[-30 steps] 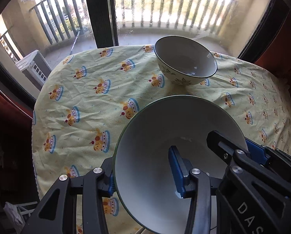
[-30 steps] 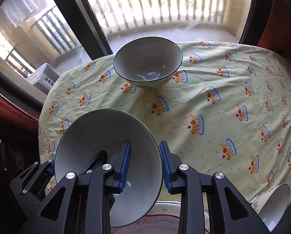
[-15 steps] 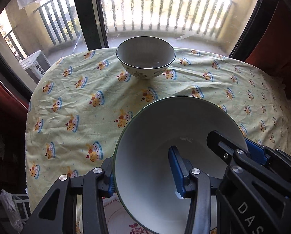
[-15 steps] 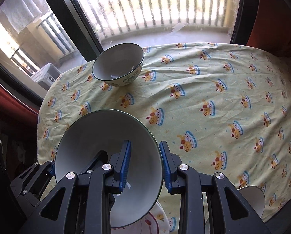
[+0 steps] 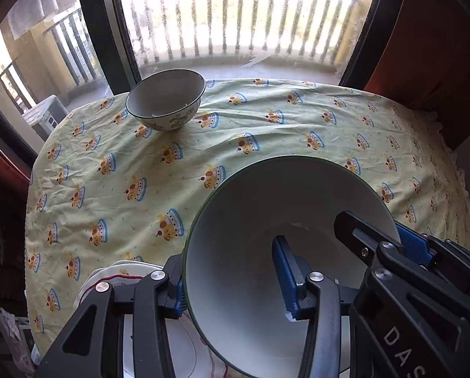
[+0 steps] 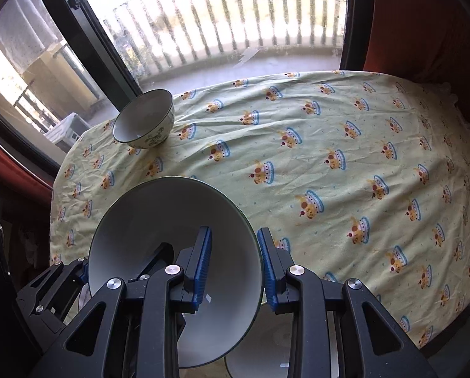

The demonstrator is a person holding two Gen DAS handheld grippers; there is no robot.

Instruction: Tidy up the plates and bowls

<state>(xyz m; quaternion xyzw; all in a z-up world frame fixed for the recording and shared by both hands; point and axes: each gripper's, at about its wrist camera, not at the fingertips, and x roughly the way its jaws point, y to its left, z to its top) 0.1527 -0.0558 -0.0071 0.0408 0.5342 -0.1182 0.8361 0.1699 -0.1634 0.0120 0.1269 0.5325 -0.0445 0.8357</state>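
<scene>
A large white bowl (image 5: 250,220) with a thin green rim hangs tilted above the table, held from both sides. My left gripper (image 5: 231,286) is shut on its left rim, one blue pad inside and one outside. My right gripper (image 6: 235,267) is shut on the right rim of the same large bowl (image 6: 159,220). Its blue pad (image 5: 411,245) also shows at the right of the left wrist view. A smaller patterned bowl (image 5: 165,100) (image 6: 143,119) stands upright at the table's far left, well away from both grippers.
A yellow-green tablecloth (image 5: 297,132) (image 6: 329,126) printed with crowns covers the round table. A stack of white plates (image 5: 115,277) with red decoration lies under the held bowl at the near edge. Another white dish (image 6: 260,346) shows below my right gripper. A window and balcony railing lie beyond the table.
Both grippers, still gripping the large bowl, have drawn back toward the near edge and risen a little. The small bowl now looks farther off to the left. The plates have come into view.
</scene>
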